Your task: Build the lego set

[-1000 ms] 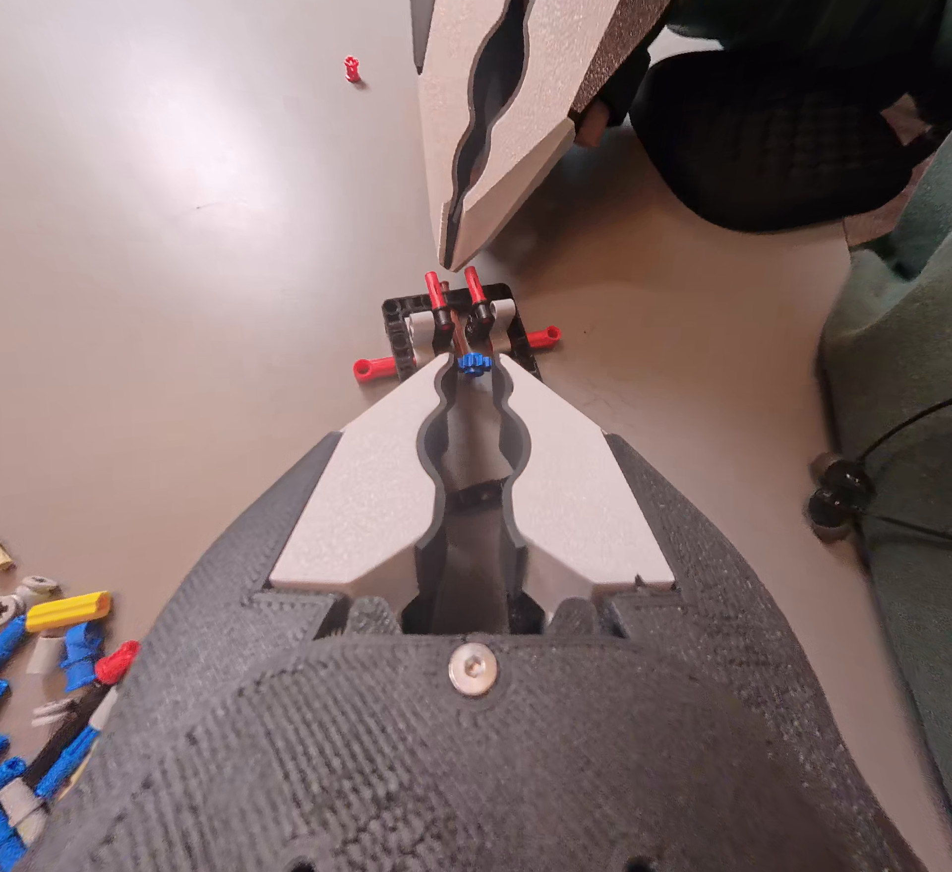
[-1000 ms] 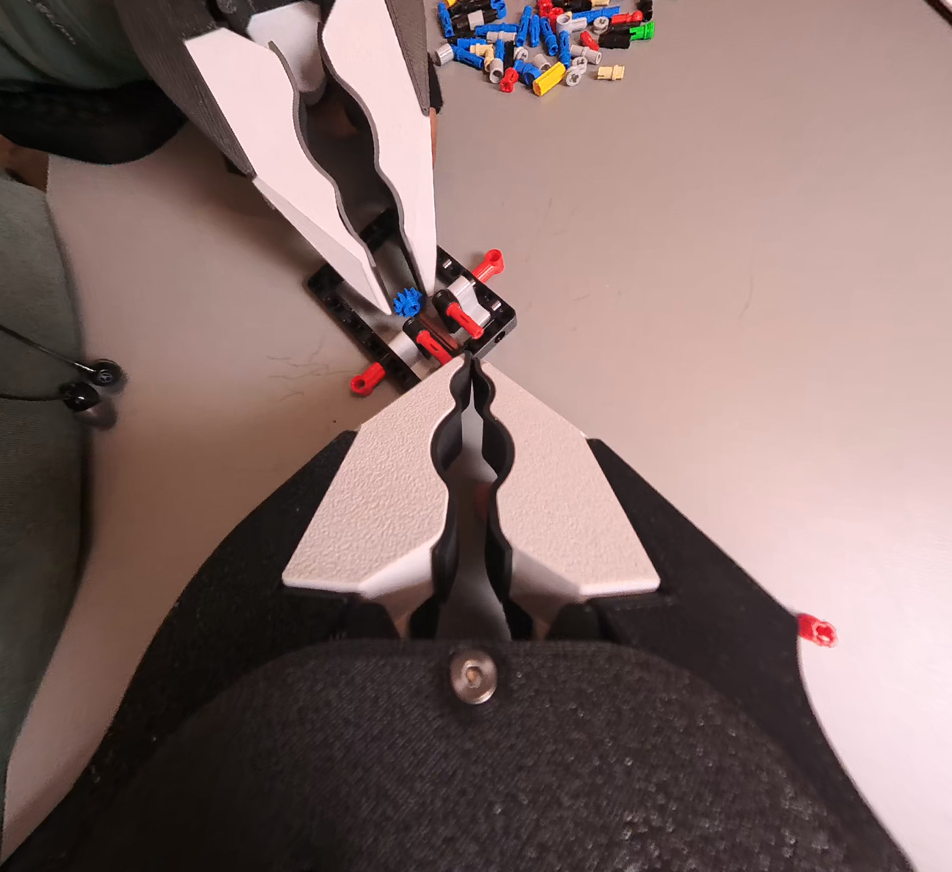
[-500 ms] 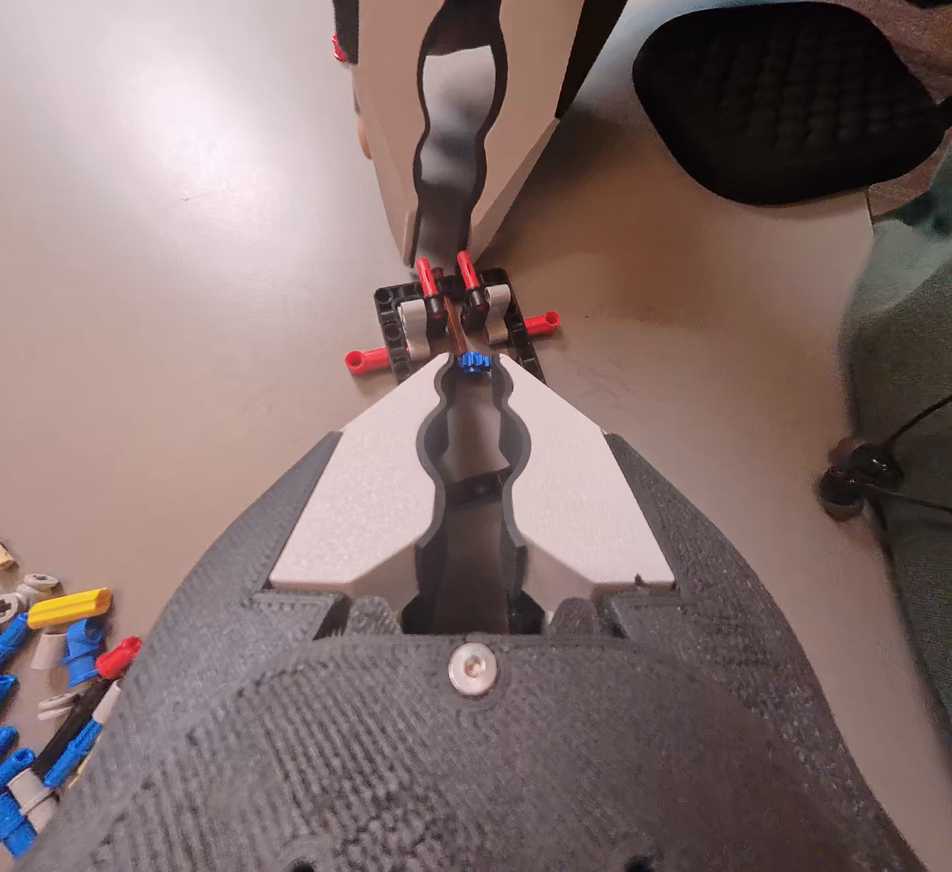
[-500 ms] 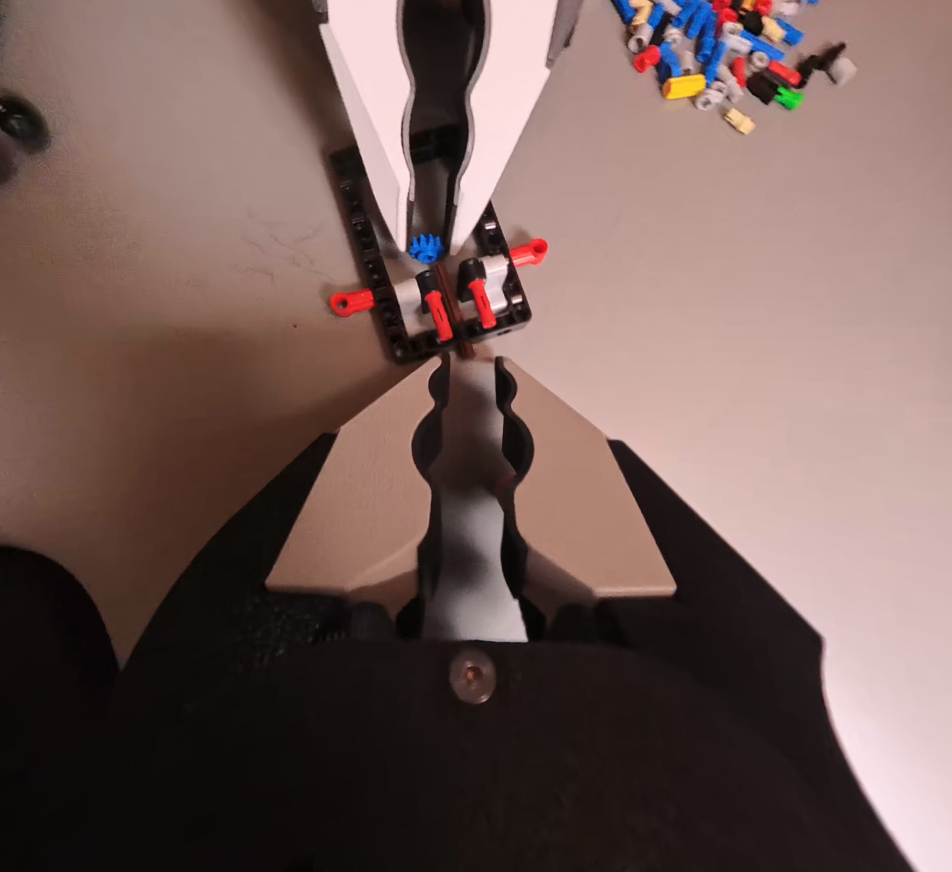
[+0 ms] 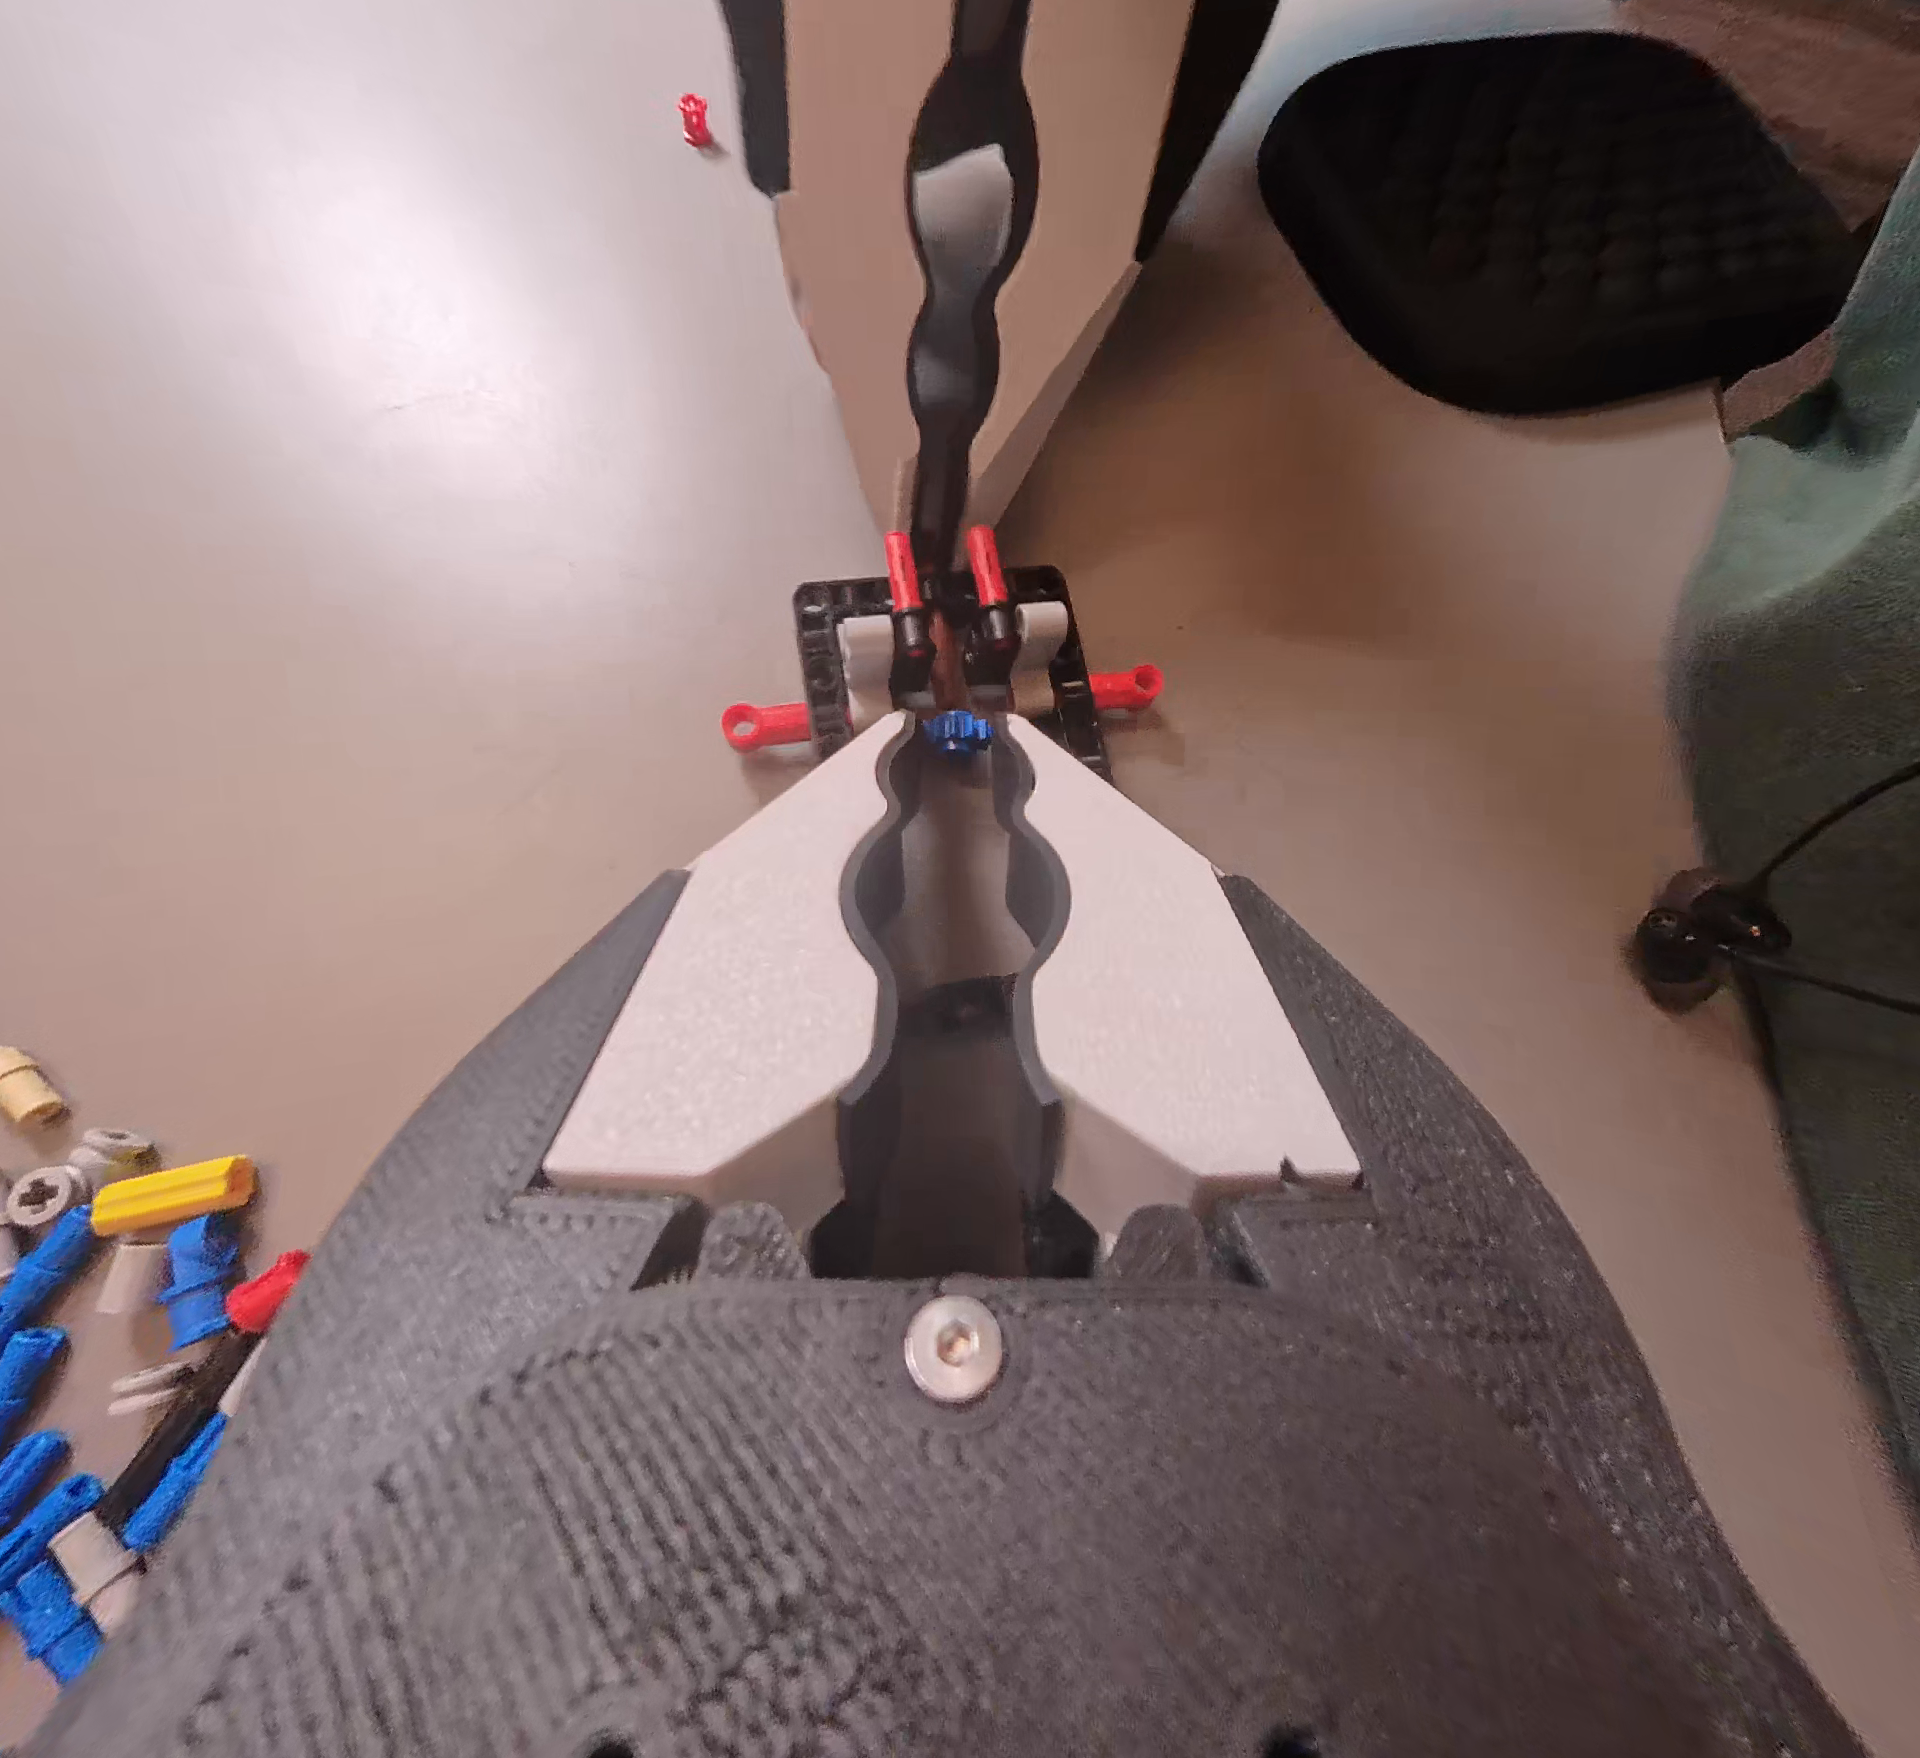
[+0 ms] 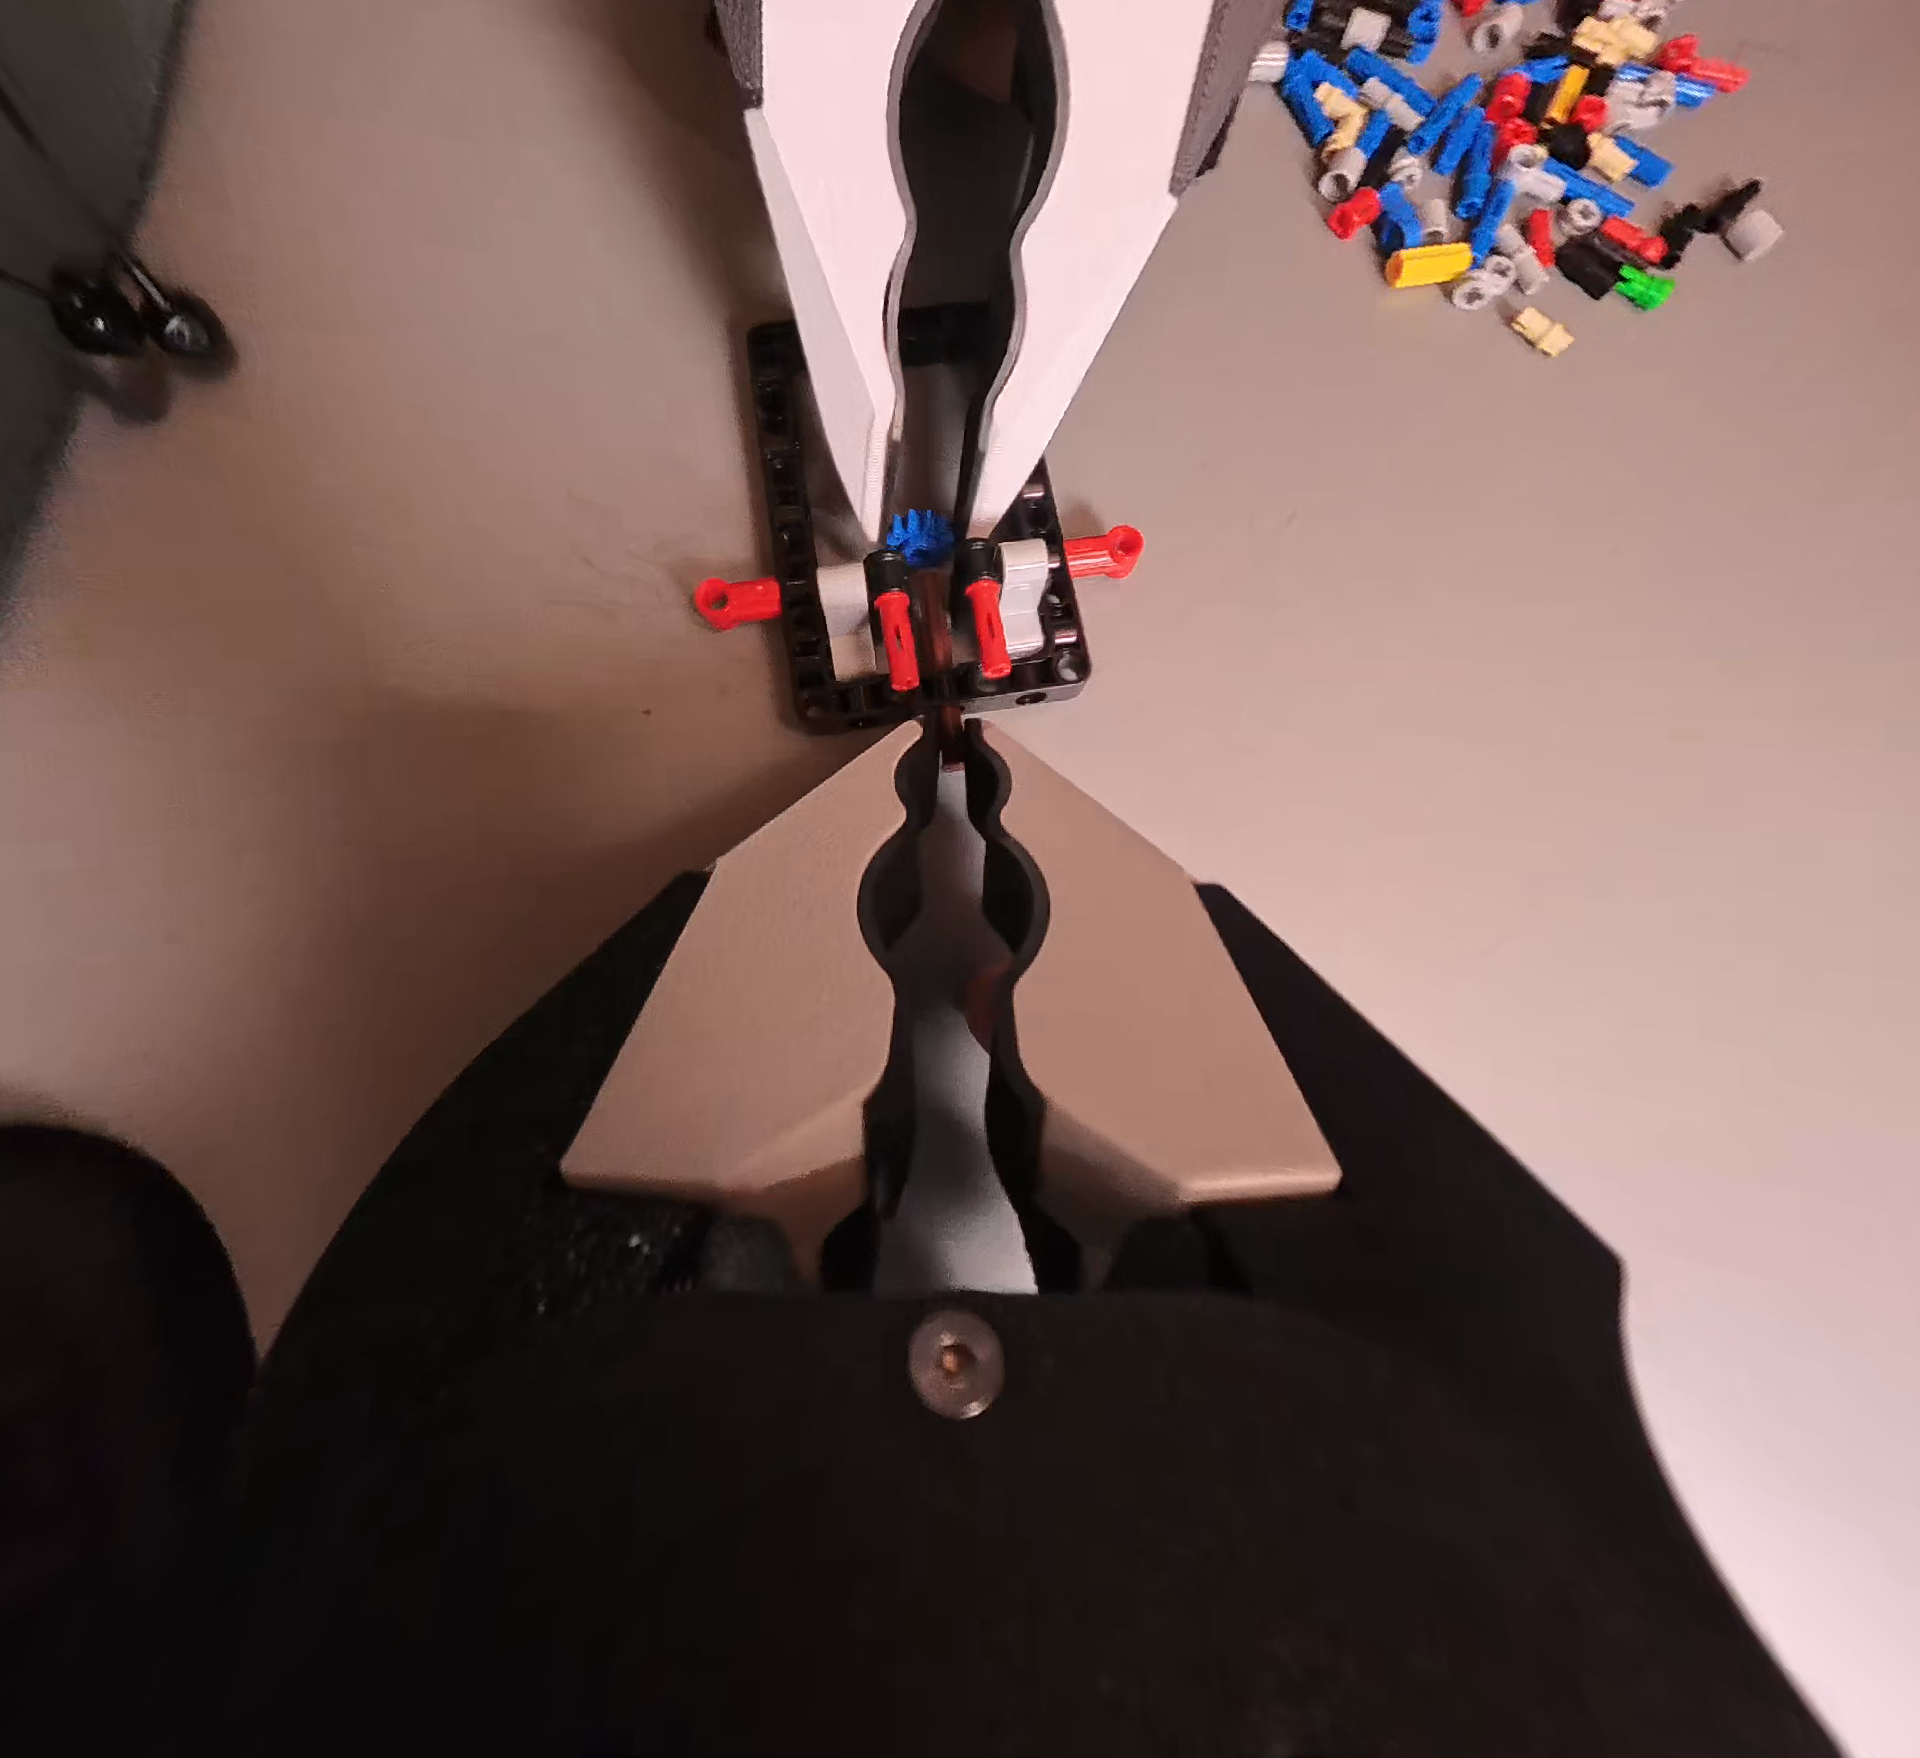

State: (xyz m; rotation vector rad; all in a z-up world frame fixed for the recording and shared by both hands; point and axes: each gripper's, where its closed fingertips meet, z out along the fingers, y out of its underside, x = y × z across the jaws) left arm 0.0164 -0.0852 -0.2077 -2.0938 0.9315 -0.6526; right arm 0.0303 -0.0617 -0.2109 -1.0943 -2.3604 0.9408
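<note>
R gripper [image 6: 948, 740]: you're nipping the near end of the brown axle [image 6: 932, 633], jaws nearly closed on it. Axle's long axis is running 6→12 through the black frame [image 6: 1073, 659], lying flat on the table [image 6: 1455, 773], dead ahead of your tips. At its far end the blue gear [image 6: 918, 536] is sitting between the L gripper [image 6: 928, 503] tips, narrowly parted; actual contact I can't tell. Both claws are equally close, facing each other along the axle. Judgement: next move is a straight push along 6–12. Spare parts pile [image 6: 1507, 119] lying at 2 o'clock, well apart.
</note>
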